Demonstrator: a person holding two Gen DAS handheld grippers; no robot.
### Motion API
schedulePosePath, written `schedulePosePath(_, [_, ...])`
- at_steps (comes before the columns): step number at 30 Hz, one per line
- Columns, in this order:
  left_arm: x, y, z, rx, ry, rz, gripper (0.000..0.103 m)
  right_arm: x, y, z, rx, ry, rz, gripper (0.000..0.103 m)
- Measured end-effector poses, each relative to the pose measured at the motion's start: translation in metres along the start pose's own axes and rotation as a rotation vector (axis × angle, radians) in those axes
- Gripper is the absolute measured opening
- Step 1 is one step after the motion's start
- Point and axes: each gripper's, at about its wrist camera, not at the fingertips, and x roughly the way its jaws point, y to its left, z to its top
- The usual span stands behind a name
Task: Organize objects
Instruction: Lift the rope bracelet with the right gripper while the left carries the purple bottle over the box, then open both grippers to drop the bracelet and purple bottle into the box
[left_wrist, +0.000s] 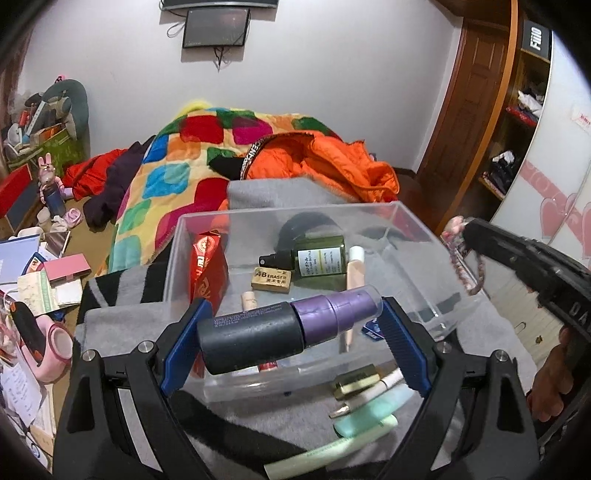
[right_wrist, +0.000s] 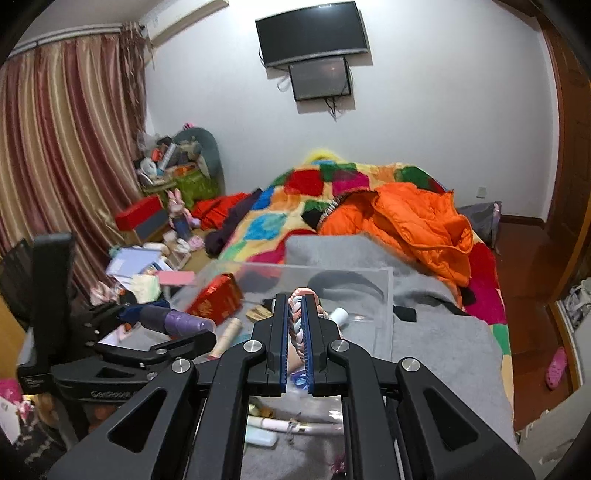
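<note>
My left gripper (left_wrist: 291, 314) is shut on a black spray bottle with a purple neck and clear cap (left_wrist: 258, 336). It grips the bottle end to end between wide-set blue pads, above the near edge of a clear plastic box (left_wrist: 417, 229). The box holds a red carton (left_wrist: 207, 269), a green spray bottle (left_wrist: 317, 258), an eraser (left_wrist: 271, 279) and small tubes. My right gripper (right_wrist: 296, 301) is shut on a braided pink, white and blue band (right_wrist: 297, 325) over the same box (right_wrist: 351, 280). In the left wrist view the band (left_wrist: 463, 266) dangles from the right gripper's tip.
The box sits on a grey blanket (left_wrist: 498, 332) on a bed. Mint tubes (left_wrist: 369, 410), a white pen and a gold cap lie in front of it. An orange jacket (right_wrist: 417, 225) and patchwork quilt (left_wrist: 173, 173) lie behind. Clutter covers the floor at left (left_wrist: 40, 280).
</note>
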Motion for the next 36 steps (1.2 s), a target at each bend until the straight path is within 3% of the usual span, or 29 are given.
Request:
schedulePosePath(8, [0.023,-0.001,-0.004,0.012,0.054,-0.011,0.091,0.041,0.000,-0.018,-0.015,0.118,-0.028,0.006])
schedulePosePath(17, [0.027,0.001,-0.004,-0.006,0.082,-0.048,0.091,0.053,-0.009,-0.025,0.018,0.202,0.004,0.010])
schedulePosePath(21, [0.020,-0.004,-0.003,0.013,0.072,-0.049,0.092,0.048,-0.010,-0.027,0.019,0.194,0.003,0.025])
schedulePosePath(28, [-0.005,-0.009,-0.004,0.041,0.026,-0.037,0.093,0.022,-0.012,-0.028,0.021,0.147,-0.016,0.039])
schedulePosePath(36, [-0.027,-0.013,-0.037,0.093,0.035,-0.016,0.097,-0.016,-0.018,-0.041,0.010,0.097,-0.056,0.061])
